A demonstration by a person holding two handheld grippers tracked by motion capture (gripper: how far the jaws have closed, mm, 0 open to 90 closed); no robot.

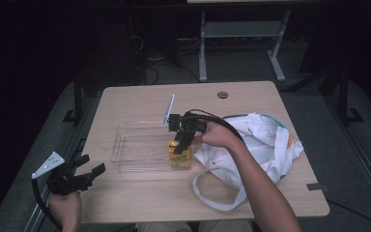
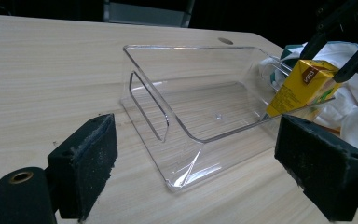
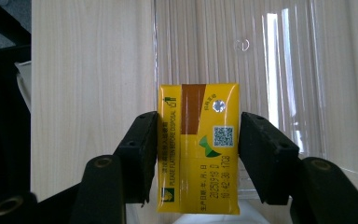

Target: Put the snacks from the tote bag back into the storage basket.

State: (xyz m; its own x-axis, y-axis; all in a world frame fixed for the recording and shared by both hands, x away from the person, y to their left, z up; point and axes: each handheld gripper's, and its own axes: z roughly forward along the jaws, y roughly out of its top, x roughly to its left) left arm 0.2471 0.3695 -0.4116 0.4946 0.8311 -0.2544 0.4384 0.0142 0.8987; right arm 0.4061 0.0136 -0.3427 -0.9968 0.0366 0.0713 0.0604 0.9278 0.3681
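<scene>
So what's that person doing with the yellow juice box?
A person holds a gripper in each hand. The right gripper is shut on a yellow drink carton, holding it at the end of a clear plastic box nearest the white cloth bag on the wooden table. The left gripper waits open by the table's near left corner, holding nothing.

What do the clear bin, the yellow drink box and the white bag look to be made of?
Clear bin: probably hard acrylic or similar plastic, glossy; the wood grain shows through it and its edges catch light.
Yellow drink box: printed coated carton, smooth, with crisp folded edges and a foil straw spot.
White bag: likely soft woven cloth, matte; it lies crumpled with a limp strap.
</scene>
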